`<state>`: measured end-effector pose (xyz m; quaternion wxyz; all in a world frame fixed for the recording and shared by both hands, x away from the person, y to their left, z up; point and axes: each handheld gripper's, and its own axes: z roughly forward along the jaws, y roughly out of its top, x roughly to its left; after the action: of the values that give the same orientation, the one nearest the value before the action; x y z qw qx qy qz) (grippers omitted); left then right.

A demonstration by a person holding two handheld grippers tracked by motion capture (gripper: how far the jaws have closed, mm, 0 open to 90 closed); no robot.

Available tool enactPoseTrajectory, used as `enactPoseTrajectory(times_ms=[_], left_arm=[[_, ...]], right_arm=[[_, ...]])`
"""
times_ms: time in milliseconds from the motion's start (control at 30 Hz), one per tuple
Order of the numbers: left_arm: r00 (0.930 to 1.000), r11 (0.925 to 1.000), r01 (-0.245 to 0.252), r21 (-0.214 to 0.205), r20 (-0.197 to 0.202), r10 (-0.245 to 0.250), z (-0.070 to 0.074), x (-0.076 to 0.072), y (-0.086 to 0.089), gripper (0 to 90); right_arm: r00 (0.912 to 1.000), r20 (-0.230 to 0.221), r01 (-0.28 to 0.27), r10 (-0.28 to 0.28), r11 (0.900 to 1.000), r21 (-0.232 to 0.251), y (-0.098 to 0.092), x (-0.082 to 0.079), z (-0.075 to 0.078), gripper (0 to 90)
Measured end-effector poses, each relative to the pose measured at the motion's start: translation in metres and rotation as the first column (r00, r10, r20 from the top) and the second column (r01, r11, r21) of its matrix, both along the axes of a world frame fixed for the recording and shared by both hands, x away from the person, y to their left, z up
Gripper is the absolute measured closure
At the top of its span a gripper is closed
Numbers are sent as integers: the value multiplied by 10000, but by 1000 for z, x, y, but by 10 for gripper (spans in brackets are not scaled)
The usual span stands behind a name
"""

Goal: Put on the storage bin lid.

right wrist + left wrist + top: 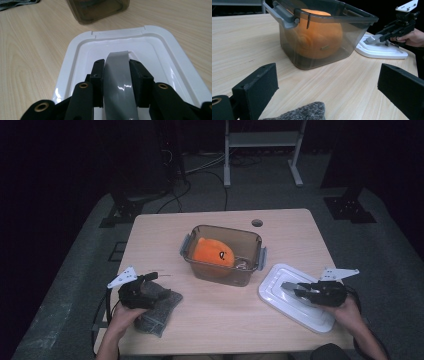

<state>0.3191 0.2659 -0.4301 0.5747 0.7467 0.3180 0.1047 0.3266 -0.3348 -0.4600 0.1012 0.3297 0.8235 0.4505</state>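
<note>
A white lid [276, 296] lies flat on the wooden table at the right, and a grey handle [119, 82] rises from its middle. My right gripper [291, 289] is shut on that handle, with both black pads [98, 75] pressed against its sides. A smoky see-through container [250, 236] stands at the table's centre with an orange plush toy [212, 252] inside. At the left, my left gripper [151, 277] rests over a grey cloth [161, 314] and points toward the container [287, 18]. Its jaws stand wide open [329, 82] with nothing between them.
The lid [382, 52] lies to the container's right with a strip of bare tabletop between them. A round hole [257, 223] sits in the table's far edge. Cables and a metal frame [262, 140] lie on the floor beyond.
</note>
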Motion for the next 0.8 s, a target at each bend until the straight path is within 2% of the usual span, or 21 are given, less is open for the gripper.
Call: enactPoseTrajectory(times_ms=[467,800], left_arm=[[10000,10000,46,5,9,-46,0,0,0,25],[10000,10000,47,-10,-6,-47,0,0,0,25]], right_arm=[[9986,421,-330,324,9993,146,4,-5,31,653],[9977,609,-319,311,9994,125,0,-11,48,653]])
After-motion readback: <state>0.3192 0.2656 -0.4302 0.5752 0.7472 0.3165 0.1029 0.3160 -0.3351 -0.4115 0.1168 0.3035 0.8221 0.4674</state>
